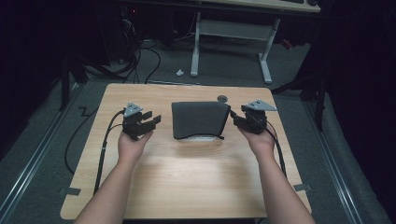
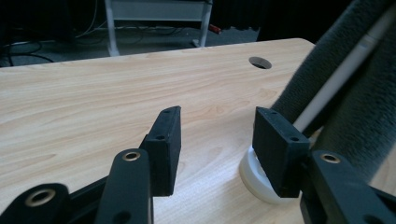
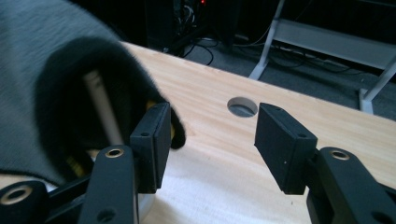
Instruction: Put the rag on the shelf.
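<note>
A dark grey cloth cover is sitting draped over a stand near the middle of the wooden table, a little toward the far edge, with a white base peeking out under its near hem. In the left gripper view the cover is hanging at the right of the frame, a white rod is showing along a gap in the fabric, and the round white base is resting on the wood just behind the right-hand jaw. In the right gripper view the cover is billowing at the left, with a pale rod visible inside its dark opening. The left gripper is hovering just beside the cover's left edge, its jaws standing apart with only bare table between them. The right gripper is waiting at the cover's right edge, its jaws also spread with nothing between them, the left-hand jaw lying close against the fabric. Both hands are coming in from the near side. A round hole is sitting in the table just behind the cover.
</note>
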